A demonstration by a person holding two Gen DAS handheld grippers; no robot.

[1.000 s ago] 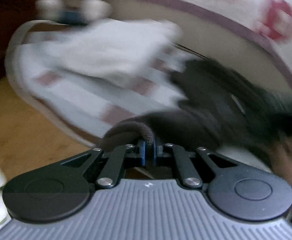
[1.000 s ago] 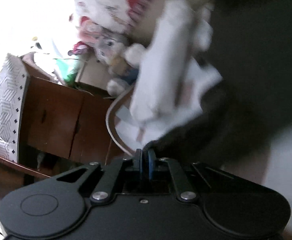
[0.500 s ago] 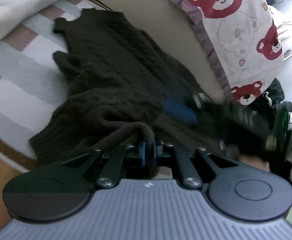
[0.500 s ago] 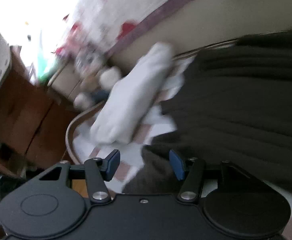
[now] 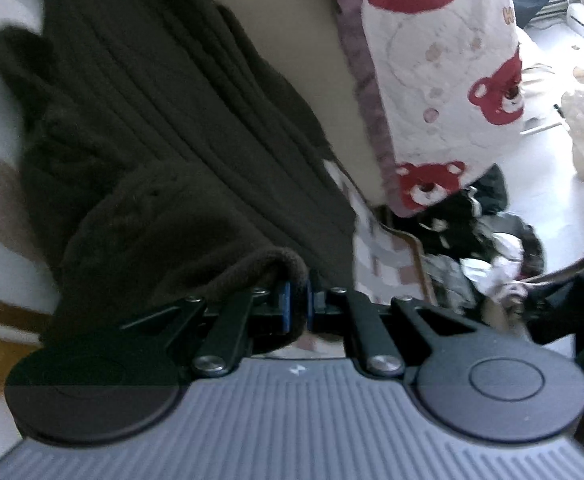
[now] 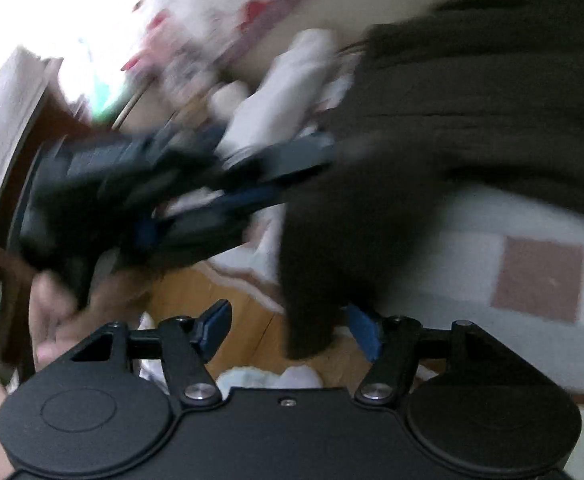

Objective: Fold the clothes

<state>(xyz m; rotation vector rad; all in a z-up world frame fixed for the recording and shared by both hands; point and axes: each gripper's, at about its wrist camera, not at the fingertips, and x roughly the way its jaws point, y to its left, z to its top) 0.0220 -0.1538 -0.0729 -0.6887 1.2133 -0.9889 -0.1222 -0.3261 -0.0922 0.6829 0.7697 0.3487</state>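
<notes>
Dark brown ribbed knit sweater (image 5: 180, 128), thick and soft, spread in rumpled folds across a pale mat (image 6: 532, 264) with dusty-pink squares on the wooden floor (image 6: 196, 300). Rolled, cord-like hem pinched tight between the closed jaws of the left gripper (image 5: 297, 308). Jaws of the right gripper (image 6: 292, 330) opening, blue pads clear of a limp sweater corner hanging between them. Behind, a quilted white cover (image 5: 444, 80) printed with red bears, edged in mauve.

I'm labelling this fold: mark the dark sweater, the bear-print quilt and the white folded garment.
dark sweater (image 5: 164, 128), left wrist view, ribbed body.
bear-print quilt (image 5: 444, 80), left wrist view, white printed face.
white folded garment (image 6: 280, 92), right wrist view, its blurred middle.
</notes>
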